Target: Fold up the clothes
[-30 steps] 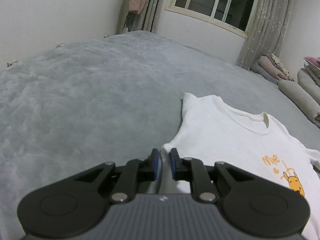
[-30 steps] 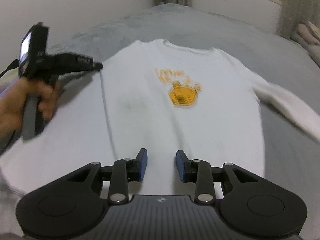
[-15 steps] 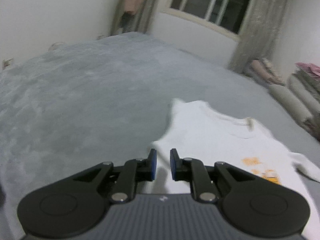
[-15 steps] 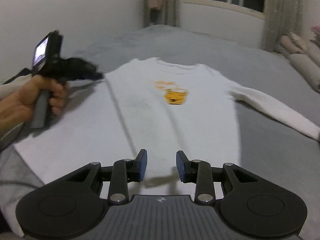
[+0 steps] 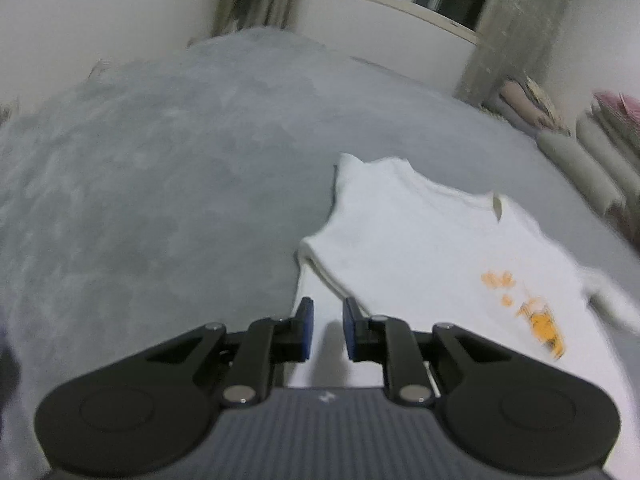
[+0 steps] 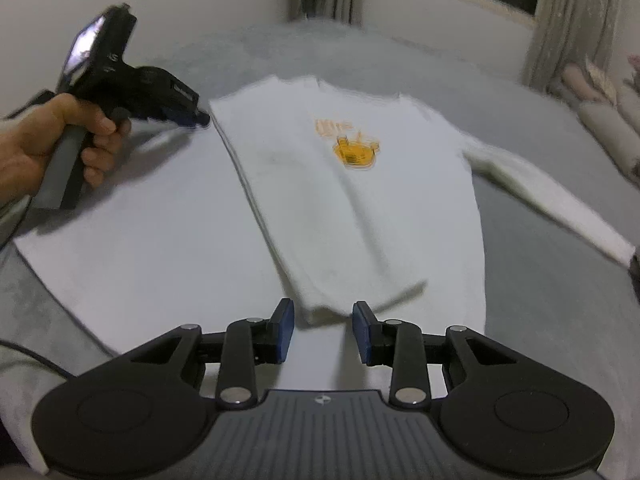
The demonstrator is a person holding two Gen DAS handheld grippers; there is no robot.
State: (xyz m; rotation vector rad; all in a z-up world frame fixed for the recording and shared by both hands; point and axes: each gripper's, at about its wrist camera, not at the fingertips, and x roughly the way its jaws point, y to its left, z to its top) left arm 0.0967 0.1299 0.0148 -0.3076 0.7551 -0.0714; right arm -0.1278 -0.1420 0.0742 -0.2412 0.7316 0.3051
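A white sweatshirt (image 6: 360, 208) with an orange print (image 6: 354, 152) lies flat on a grey blanket. Its left side is folded in along a straight edge, and its right sleeve (image 6: 560, 208) stretches out to the right. My left gripper (image 5: 328, 328) hovers just off the folded shoulder edge of the sweatshirt (image 5: 420, 240). Its jaws are opening, with a narrow gap and nothing between them. A hand holds that left gripper (image 6: 192, 118) in the right wrist view. My right gripper (image 6: 324, 328) stands open above the hem and grips no cloth.
A smooth white sheet or board (image 6: 132, 240) lies under the sweatshirt and spreads to its left. The grey blanket (image 5: 160, 180) covers a wide bed. Rolled bedding and pillows (image 5: 580, 152) are stacked at the far right, below a window with curtains.
The left gripper's jaws have parted a little and lifted off the cloth they pinched. The right gripper has drawn back toward the hem, so more of the sweatshirt shows.
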